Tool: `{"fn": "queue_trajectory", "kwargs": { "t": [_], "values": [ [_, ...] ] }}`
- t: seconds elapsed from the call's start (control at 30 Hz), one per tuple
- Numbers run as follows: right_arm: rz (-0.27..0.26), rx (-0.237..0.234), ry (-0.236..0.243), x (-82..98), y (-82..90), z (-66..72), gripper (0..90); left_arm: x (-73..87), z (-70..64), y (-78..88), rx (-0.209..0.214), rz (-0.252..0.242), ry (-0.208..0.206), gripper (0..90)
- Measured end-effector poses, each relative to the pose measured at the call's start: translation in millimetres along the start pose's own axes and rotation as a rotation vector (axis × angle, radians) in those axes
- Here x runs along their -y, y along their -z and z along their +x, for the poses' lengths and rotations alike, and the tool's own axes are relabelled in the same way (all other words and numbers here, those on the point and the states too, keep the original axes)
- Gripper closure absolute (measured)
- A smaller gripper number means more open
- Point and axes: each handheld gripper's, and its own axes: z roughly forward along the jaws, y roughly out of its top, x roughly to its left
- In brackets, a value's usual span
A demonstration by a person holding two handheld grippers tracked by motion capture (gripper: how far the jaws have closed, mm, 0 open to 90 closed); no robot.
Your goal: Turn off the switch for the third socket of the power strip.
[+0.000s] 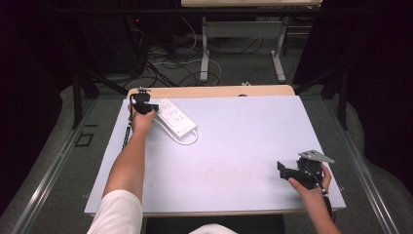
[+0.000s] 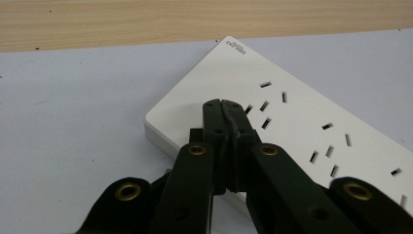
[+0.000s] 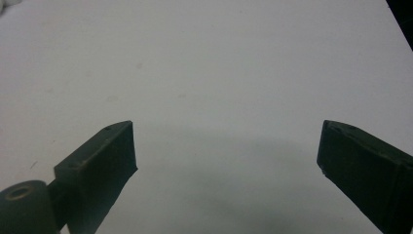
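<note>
A white power strip (image 1: 174, 118) lies slantwise at the far left of the table, its white cable looped at its near end. My left gripper (image 1: 146, 106) sits at the strip's far left end. In the left gripper view its jaws are shut together, tips (image 2: 224, 109) resting over the strip's top face (image 2: 302, 117) near several socket slots, with nothing between them. My right gripper (image 1: 287, 171) hovers near the table's front right, a grey three-cornered plate on top. In the right gripper view my gripper (image 3: 226, 148) has its jaws standing wide apart over bare table.
The table top (image 1: 234, 141) is pale grey with a wooden strip (image 1: 209, 91) along its far edge. Beyond it are table legs and tangled cables on the floor (image 1: 165, 63). Metal rails run along both sides.
</note>
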Motion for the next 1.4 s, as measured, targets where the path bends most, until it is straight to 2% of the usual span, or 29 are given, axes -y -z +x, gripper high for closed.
{"fn": "queue_trajectory", "kwargs": {
  "t": [0.3,0.37,0.4,0.43,0.47,0.53,0.6,0.63,0.83,0.93,1.03,1.17,1.27,1.37,1.4],
  "values": [
    [0.0,-0.003,-0.009,-0.3,-0.4,0.7,6.6,-1.8,-1.5,5.3,0.002,0.024,-0.008,90.0],
    [0.001,-0.004,-0.007,-0.2,-0.7,0.6,6.6,-2.2,-2.5,6.7,-0.009,0.015,-0.007,90.0],
    [0.001,-0.006,-0.007,-0.1,-0.8,0.6,6.6,-2.8,-1.8,8.4,0.0,0.022,-0.011,89.9],
    [0.002,-0.006,-0.007,-0.1,-0.8,0.7,6.6,-2.6,-2.8,8.4,-0.003,0.006,-0.005,89.8],
    [0.001,-0.006,-0.006,0.0,-0.8,0.7,6.6,-3.4,-3.0,10.7,0.002,0.021,-0.005,88.9],
    [-0.006,-0.001,-0.008,0.0,-1.1,1.3,6.6,-3.7,-4.5,13.1,0.003,0.02,-0.006,88.3],
    [-0.008,-0.006,-0.007,-0.3,-1.1,1.3,6.6,-2.6,-6.5,15.2,0.004,0.0,0.001,87.9],
    [-0.003,-0.016,-0.004,-0.5,-0.9,1.0,6.6,-2.7,-6.6,17.4,0.008,0.013,-0.007,87.7],
    [-0.003,-0.029,0.013,-1.2,-3.2,1.7,6.6,-4.0,-9.0,25.9,-0.009,0.01,-0.003,84.3],
    [-0.003,-0.037,0.003,-1.7,-4.2,4.2,6.6,-4.4,-9.6,29.4,-0.015,0.004,0.003,82.2],
    [-0.005,-0.051,0.022,-1.8,-5.2,3.8,6.6,-4.5,-11.0,33.5,-0.021,0.006,0.002,79.0],
    [0.0,-0.062,0.007,-2.7,-8.1,3.3,6.6,-5.7,-13.5,41.8,-0.023,0.011,-0.002,75.4],
    [-0.006,-0.065,0.013,-3.7,-9.7,2.5,6.6,-4.8,-16.1,46.0,-0.032,-0.018,-0.001,72.9],
    [-0.007,-0.069,0.007,-4.6,-8.6,2.9,6.6,-4.2,-15.8,51.1,-0.036,-0.01,-0.005,70.4],
    [-0.016,-0.065,0.008,-4.6,-8.6,2.6,6.7,-2.9,-16.4,51.1,-0.035,-0.026,0.007,69.4]
  ]
}}
